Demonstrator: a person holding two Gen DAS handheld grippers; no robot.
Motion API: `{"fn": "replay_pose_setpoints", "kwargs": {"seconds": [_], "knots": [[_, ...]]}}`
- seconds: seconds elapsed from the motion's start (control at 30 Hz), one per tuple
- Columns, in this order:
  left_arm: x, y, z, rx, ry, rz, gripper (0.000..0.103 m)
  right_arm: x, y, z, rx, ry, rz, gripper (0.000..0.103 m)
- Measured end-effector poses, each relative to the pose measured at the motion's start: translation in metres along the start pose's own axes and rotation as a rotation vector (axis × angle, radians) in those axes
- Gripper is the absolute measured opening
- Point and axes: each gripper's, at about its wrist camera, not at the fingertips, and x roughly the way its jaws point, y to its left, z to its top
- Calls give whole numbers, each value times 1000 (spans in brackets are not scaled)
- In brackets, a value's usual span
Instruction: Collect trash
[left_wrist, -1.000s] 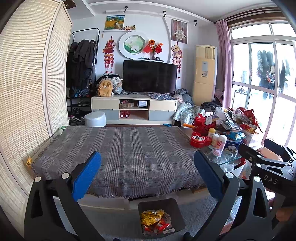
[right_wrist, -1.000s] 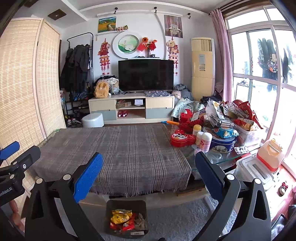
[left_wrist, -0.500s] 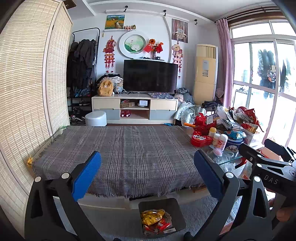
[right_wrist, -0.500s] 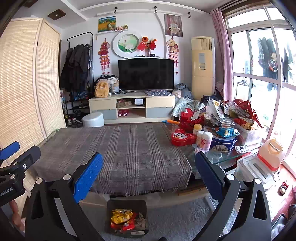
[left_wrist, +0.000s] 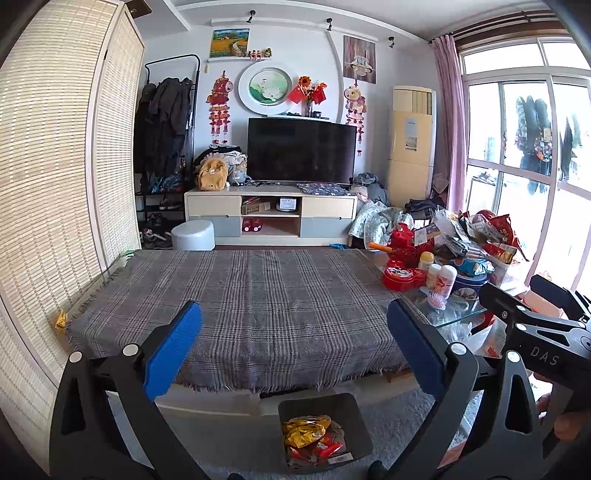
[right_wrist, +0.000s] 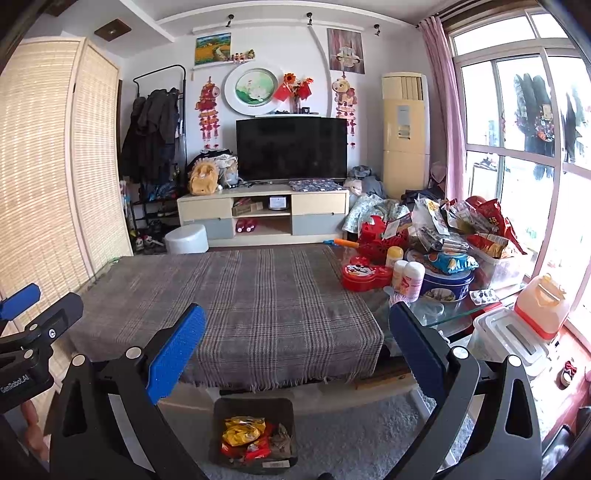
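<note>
Already the trash bin sits on the grey rug just in front of the bench, low and ahead of both tools, and it holds yellow and red wrappers. From the left hand-held gripper the bin lies below and slightly right of centre; from the right hand-held gripper it lies below and slightly left, so the bin sits between the 2, about equally near each. Both hand-held grippers stand with their blue pads wide apart and nothing between them. The bin's opening looks roughly square, with no clear long axis. The bench is covered by a grey plaid cloth that shows no loose litter on it, so the collecting looks close to finished, or else the remaining candidates are in the heap of snack bags at the bench's right end, beside the red tin and 2 white bottles on the glass part. That heap lies ahead and to the right, nearer the right hand-held gripper, which would be the likelier one to reach it. Beyond the bench stand a television on a low cabinet, a coat rack, a bamboo screen on the left and a large window on the right.
</note>
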Motion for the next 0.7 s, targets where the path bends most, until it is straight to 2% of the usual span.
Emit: {"fn": "replay_pose_setpoints", "kwargs": {"seconds": [0.7], "knots": [[3, 3, 1, 4, 3, 1, 95, 1, 2, 1, -2, 2, 2, 100]]}}
